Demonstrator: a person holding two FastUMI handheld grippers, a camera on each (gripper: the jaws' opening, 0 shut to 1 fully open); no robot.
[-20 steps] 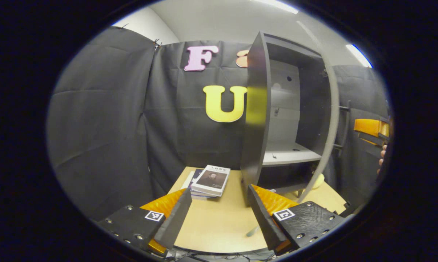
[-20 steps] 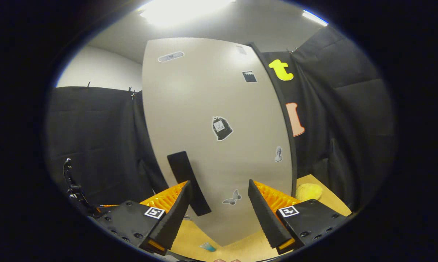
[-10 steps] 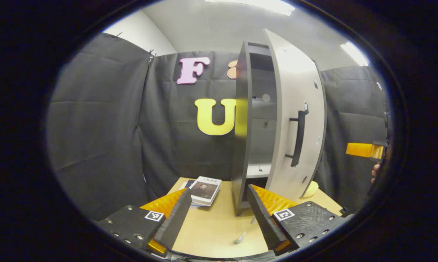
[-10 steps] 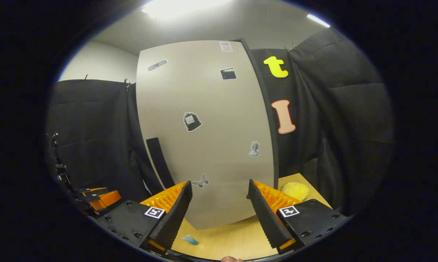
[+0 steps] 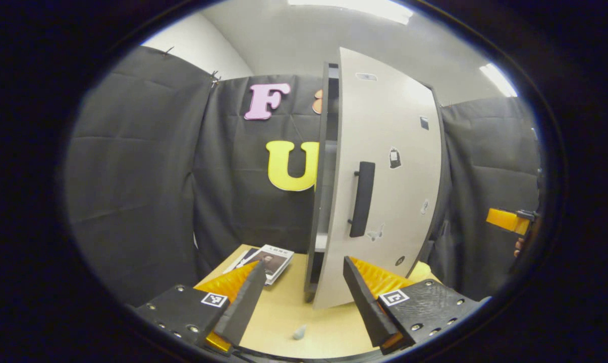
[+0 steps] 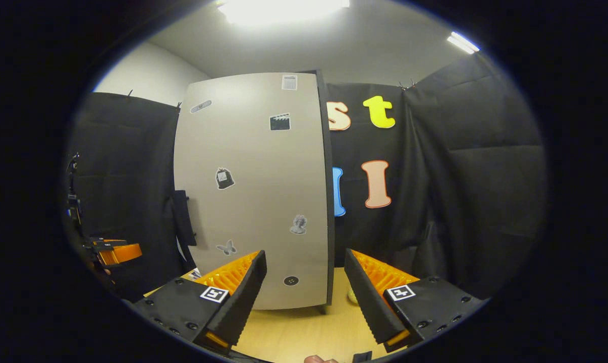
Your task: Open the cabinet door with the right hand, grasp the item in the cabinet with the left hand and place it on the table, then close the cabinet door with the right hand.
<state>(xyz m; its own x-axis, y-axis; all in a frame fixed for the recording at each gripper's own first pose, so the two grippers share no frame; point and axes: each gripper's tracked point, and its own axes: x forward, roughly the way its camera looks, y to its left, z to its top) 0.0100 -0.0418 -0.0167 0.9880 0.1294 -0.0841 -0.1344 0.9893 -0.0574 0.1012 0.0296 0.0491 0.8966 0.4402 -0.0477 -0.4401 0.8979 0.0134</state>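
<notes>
The cabinet door (image 5: 384,176) stands a narrow crack short of closed. The left gripper view looks at it from the handle side: the dark bar handle (image 5: 362,199) runs upright down the pale panel, and a slit of the cabinet's (image 5: 325,151) dark inside shows beside the door's free edge. The right gripper view faces the same door (image 6: 253,191) more squarely, its stickers scattered over the panel and the handle (image 6: 183,224) seen edge-on at its left side.

The left gripper (image 5: 304,295) hovers over the tabletop (image 5: 283,312) with its jaws apart and nothing between them. Beyond its left finger a small stack of books (image 5: 266,259) lies on the wood beside the cabinet's foot, and a little pale object (image 5: 299,331) rests on the bare surface nearer the camera; what it is I cannot tell. A yellow thing (image 5: 422,269) peeks out past the door's lower corner.

The right gripper (image 6: 306,295) also has its jaws apart, empty, clear of the door. Far to the left in its view the other gripper (image 6: 114,252) shows; at the right edge of the left view, the right one (image 5: 508,221) with fingers of a hand below it.

Black cloth hangs all around, under a white ceiling with strip lights.
</notes>
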